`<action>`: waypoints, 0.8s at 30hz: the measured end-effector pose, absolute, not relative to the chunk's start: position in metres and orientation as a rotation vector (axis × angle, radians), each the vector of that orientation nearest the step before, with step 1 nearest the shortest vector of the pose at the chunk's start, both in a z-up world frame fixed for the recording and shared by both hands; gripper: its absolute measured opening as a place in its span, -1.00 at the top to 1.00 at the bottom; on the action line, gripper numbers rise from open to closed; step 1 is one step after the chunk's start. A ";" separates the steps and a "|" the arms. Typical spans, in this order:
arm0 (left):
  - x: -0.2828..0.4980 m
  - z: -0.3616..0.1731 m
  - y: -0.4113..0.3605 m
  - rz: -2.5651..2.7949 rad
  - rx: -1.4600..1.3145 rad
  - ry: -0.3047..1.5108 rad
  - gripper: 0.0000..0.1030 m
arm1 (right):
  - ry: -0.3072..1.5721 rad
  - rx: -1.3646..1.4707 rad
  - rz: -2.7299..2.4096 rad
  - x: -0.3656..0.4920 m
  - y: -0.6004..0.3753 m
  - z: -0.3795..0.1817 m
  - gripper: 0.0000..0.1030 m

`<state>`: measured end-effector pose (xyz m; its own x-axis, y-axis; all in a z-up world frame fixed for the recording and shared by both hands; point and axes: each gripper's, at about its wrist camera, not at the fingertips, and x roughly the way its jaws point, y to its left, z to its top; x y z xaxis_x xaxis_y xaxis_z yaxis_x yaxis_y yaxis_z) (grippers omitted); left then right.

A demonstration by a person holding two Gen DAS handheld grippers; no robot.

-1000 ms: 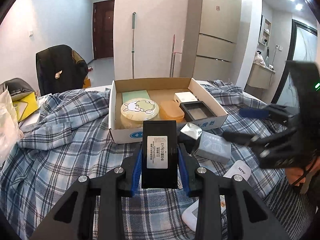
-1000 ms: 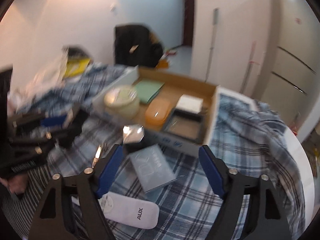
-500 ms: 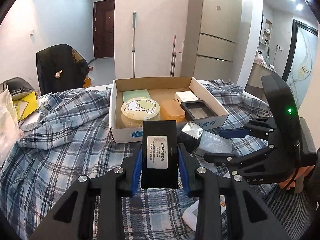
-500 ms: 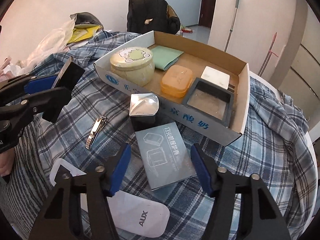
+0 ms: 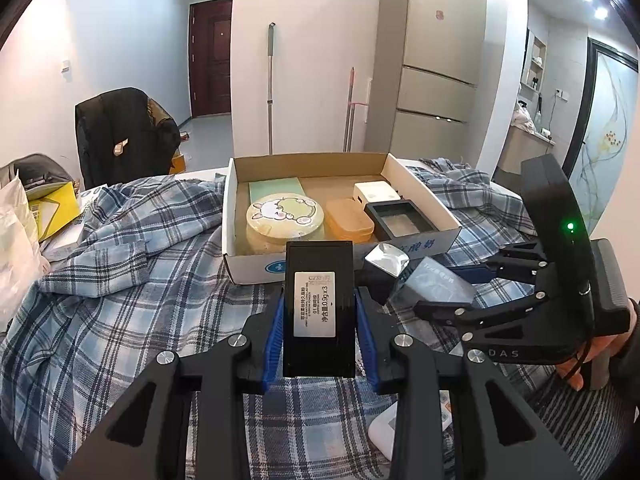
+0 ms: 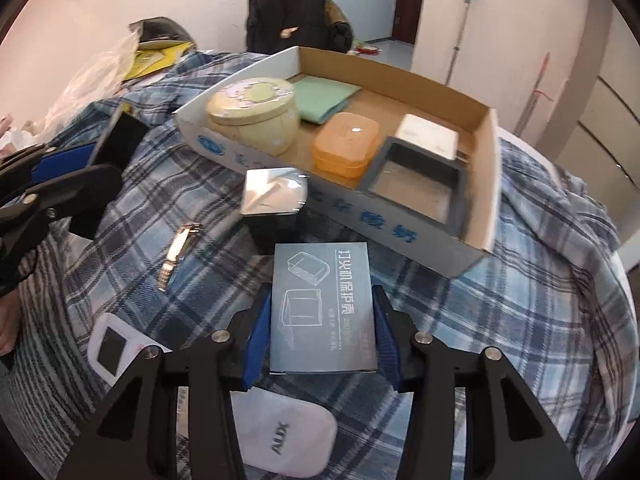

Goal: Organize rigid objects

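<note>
My left gripper [image 5: 319, 322] is shut on a black box with a white label [image 5: 318, 306] and holds it above the plaid cloth, in front of the cardboard box [image 5: 256, 268]. My right gripper [image 6: 322, 322] is closed on a grey flat box [image 6: 322, 308] lying on the cloth; it also shows in the left wrist view [image 5: 452, 292]. The cardboard box [image 6: 400, 236] holds a round cream tin [image 6: 254, 114], a green pad [image 6: 326, 98], an orange case [image 6: 346, 144], a white box [image 6: 430, 136] and a black square tray [image 6: 414, 192].
A silver-topped black box [image 6: 274, 200] stands against the box front. A nail clipper [image 6: 176, 252], a white device with a screen [image 6: 114, 350] and a white AUX remote [image 6: 284, 436] lie on the plaid cloth [image 6: 520, 320]. Bags [image 5: 16, 220] lie far left.
My right gripper came forward over the grey flat box and closed its fingers on its sides. My left gripper stayed still with the black box.
</note>
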<state>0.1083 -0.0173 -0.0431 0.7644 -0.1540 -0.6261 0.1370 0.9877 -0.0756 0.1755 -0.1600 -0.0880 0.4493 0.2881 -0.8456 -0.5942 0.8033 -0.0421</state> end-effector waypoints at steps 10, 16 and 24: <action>0.108 -0.043 -0.019 -0.165 -0.017 0.679 0.31 | 0.909 -0.320 0.476 0.160 -0.188 -0.062 0.11; 0.108 -0.042 -0.019 -0.166 -0.020 0.676 0.31 | 0.872 -0.284 0.406 0.151 -0.207 -0.046 0.11; 0.103 -0.025 -0.020 -0.148 0.006 0.636 0.31 | 0.820 -0.278 0.350 0.139 -0.217 -0.022 0.11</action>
